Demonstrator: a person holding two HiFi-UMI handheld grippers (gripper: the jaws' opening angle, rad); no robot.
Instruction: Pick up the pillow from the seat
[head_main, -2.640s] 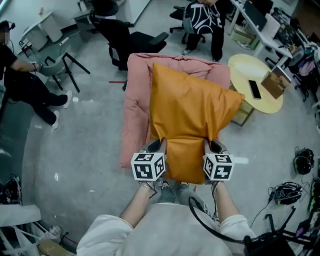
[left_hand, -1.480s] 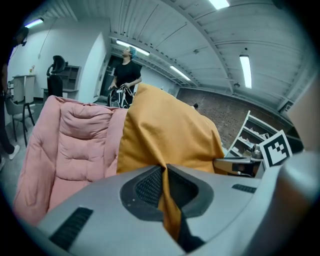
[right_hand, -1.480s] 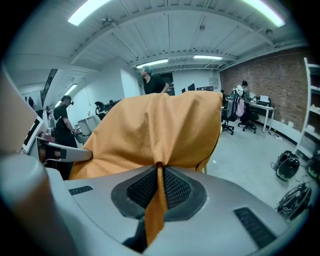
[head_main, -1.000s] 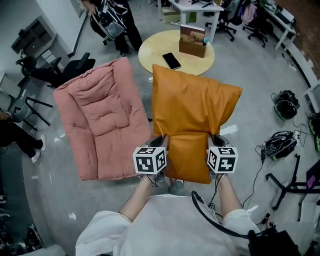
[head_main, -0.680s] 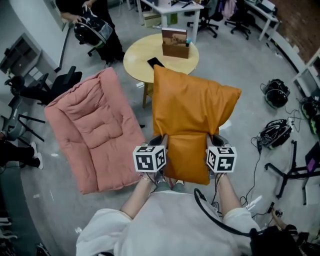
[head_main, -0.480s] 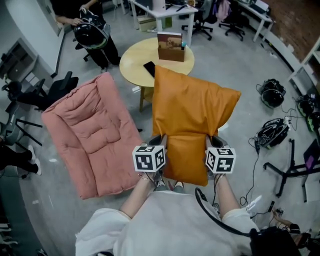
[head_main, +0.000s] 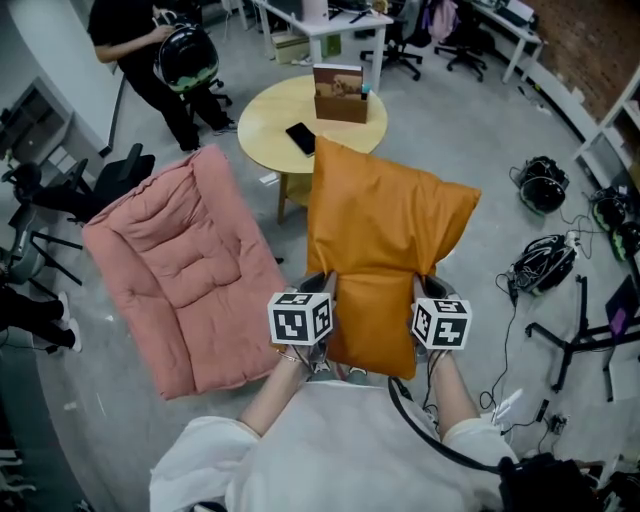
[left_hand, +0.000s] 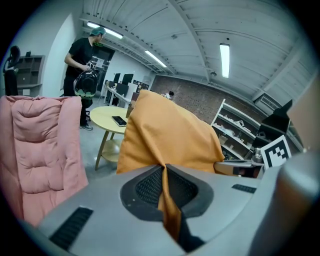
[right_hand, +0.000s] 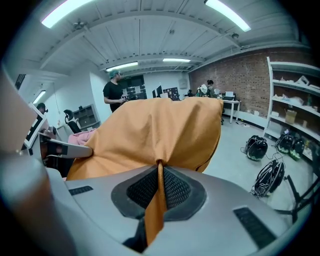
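Beside the seat (head_main: 180, 270), pillow (head_main: 380, 225) aloft

A phone (head_main: 301, 137) lies on the round table (head_main: 263, 116) (yellow).

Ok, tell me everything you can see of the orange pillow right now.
The orange pillow is a plump rectangle of smooth, faintly shiny fabric, creased toward its near end. It hangs clear of the pink seat at its left. The left hand-held gripper and right hand-held gripper are each shut on a fold of fabric at its sides.
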